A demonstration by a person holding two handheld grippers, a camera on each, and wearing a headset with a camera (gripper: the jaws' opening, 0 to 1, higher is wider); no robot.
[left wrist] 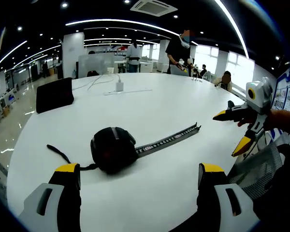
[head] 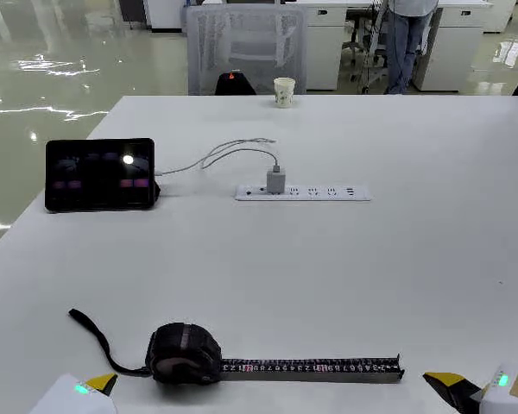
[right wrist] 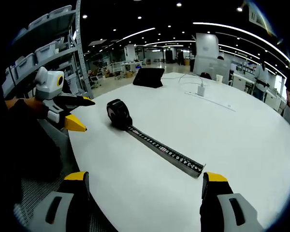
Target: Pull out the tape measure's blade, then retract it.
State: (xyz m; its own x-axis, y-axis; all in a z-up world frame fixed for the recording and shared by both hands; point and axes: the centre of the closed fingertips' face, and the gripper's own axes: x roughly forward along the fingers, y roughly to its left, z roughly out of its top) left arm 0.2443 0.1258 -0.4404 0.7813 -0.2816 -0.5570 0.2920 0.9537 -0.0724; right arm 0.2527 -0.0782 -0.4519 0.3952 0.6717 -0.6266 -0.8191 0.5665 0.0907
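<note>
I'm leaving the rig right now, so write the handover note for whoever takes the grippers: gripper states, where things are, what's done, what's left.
Left gripper: open, empty, facing the tape measure.
Right gripper: open, empty, just short of the blade's tip.
The tape measure lies near the table's front edge. Its blade lies flat on the table and its strap trails the other way.
Done: blade pulled out.
Left: retract it.

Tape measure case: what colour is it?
The tape measure case is black; left gripper view shows it best.
</note>
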